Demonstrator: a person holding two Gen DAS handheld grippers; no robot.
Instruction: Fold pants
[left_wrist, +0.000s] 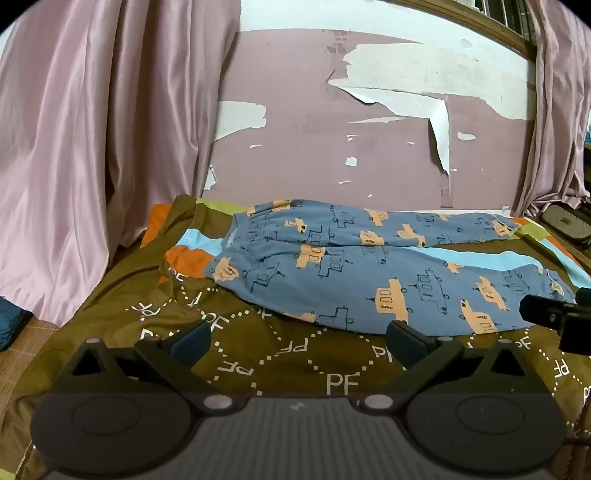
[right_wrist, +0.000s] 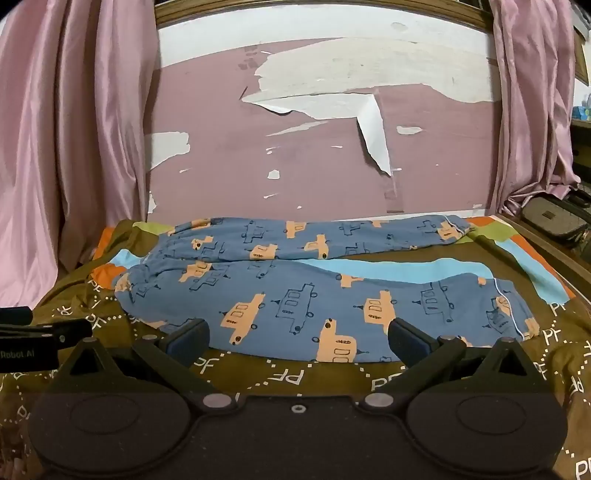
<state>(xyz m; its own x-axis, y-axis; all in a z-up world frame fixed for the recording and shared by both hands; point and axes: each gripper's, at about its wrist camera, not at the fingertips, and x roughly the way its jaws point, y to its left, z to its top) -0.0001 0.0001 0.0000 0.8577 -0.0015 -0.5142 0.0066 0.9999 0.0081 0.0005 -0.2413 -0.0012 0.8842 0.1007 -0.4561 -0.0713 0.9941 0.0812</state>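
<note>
Blue pants (left_wrist: 351, 269) printed with orange cars lie spread flat on the bed, waistband to the left, both legs running to the right. The same pants (right_wrist: 314, 291) fill the middle of the right wrist view. My left gripper (left_wrist: 297, 341) hovers open over the bedcover just short of the near leg's edge, nothing between its fingers. My right gripper (right_wrist: 297, 338) is open too, its fingertips at the near leg's front edge without pinching cloth. The right gripper also shows at the right edge of the left wrist view (left_wrist: 554, 314), and the left one at the left edge of the right wrist view (right_wrist: 40, 328).
An olive-brown bedcover (left_wrist: 258, 354) with white "PF" marks lies under the pants. Pink curtains (left_wrist: 92, 147) hang left and right, with a peeling mauve wall (right_wrist: 314, 166) behind the bed. A dark bag (right_wrist: 554, 218) sits at the far right beyond the bed frame.
</note>
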